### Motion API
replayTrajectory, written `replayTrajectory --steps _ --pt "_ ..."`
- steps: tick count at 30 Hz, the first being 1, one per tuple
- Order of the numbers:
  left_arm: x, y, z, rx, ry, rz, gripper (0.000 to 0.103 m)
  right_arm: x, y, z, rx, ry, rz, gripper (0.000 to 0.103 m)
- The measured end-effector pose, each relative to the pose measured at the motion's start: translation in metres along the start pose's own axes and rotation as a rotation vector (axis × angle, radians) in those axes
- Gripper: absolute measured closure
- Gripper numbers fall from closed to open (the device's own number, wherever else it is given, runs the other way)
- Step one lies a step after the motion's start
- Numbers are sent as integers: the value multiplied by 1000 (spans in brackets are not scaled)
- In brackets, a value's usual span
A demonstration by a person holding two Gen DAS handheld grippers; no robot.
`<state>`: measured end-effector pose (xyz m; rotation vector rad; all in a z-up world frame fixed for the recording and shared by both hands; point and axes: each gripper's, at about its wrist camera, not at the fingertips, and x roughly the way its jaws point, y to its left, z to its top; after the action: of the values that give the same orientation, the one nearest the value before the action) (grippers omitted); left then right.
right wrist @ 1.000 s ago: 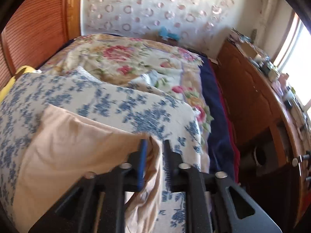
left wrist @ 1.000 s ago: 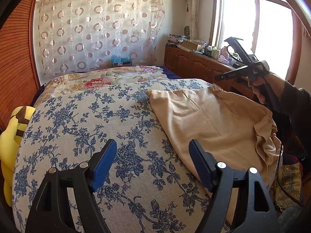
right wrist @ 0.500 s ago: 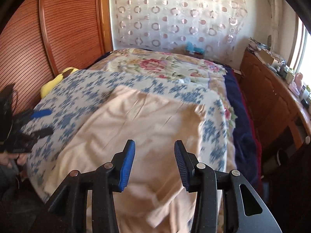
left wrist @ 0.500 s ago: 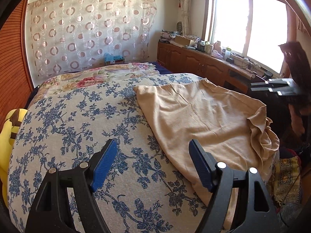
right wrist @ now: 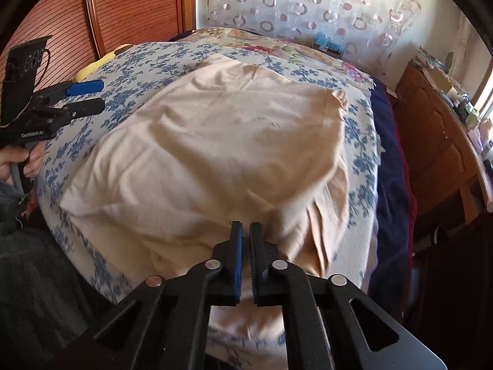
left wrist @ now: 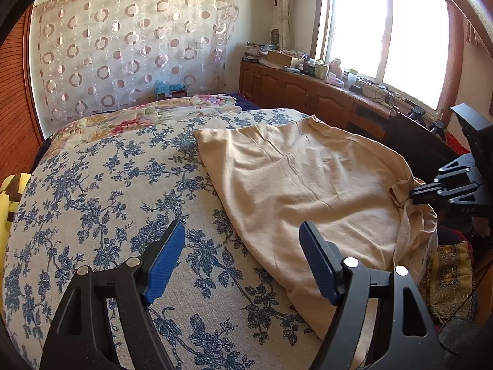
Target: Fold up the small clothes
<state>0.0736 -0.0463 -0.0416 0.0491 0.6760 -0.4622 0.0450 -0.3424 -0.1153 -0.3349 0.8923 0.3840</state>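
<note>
Floral bedspread (left wrist: 101, 191) — beige garment (left wrist: 308, 182) diagonal

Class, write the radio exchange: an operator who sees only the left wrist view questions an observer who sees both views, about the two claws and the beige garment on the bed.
Operator: The right claw shows side-on at the beige garment. Is it shut?
Observer: Nearly. Its fingers leave only a thin slit, with the tips at the garment's bunched near edge. Whether cloth is pinched I cannot tell.
Operator: Does my left claw touch the garment?
Observer: No. Seen from the right wrist, it is open over the blue floral cover, apart from the garment's edge.
</note>
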Motion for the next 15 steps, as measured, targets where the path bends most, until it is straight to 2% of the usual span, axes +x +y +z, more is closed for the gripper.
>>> replayTrajectory --steps 6,10,13,14,15 --pt "3 -9 -3 18 14 -15 26 -46 -11 -33 82 -12 -38 102" --pt "7 -14 -1 25 20 -25 26 -51 -8 -30 132 -63 -24 102" --pt "9 -21 -4 43 32 -26 26 -49 3 -23 121 -89 -16 102" --pt "11 -22 -5 48 38 -28 26 -46 7 -19 110 -94 -17 97" --pt "12 -24 -6 54 45 -30 26 -43 8 -18 104 -97 -21 87"
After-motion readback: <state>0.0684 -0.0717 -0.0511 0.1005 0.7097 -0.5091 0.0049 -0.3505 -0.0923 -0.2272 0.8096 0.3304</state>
